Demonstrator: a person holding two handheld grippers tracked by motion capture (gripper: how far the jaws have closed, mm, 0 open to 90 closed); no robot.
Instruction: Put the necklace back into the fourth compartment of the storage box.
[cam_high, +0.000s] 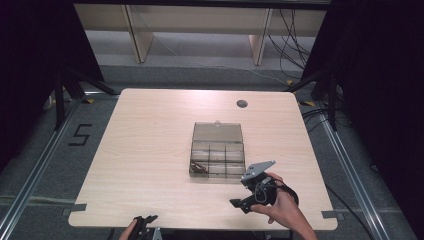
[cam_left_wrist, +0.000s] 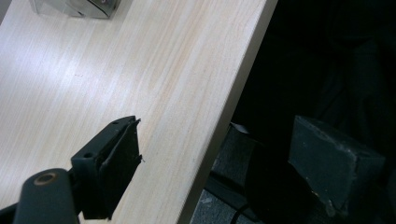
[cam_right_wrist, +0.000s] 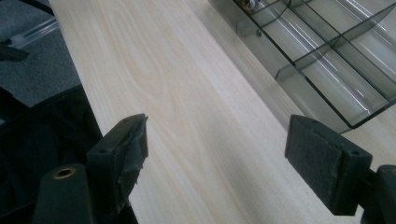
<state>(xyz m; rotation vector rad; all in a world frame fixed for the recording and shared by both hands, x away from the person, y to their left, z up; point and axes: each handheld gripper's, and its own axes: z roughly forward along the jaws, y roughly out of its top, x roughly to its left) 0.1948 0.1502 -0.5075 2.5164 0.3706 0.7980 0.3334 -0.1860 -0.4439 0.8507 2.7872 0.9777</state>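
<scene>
Clear divided box (cam_high: 218, 158) lid open, small dark items (cam_high: 199, 168) front-left compartment

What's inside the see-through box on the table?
The clear box lies open on the table, split into compartments. Small dark things lie in its front-left compartment; what they are is too small to tell. The other compartments look empty.

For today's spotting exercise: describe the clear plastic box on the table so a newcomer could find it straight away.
Start at the pale wooden table and look just right of its middle, ahead of the right gripper. There sits a smoky, see-through compartment box with its lid folded open toward the far edge. It is the table's one container, split by dividers into small cells, with something dark in the near-left cell.
</scene>
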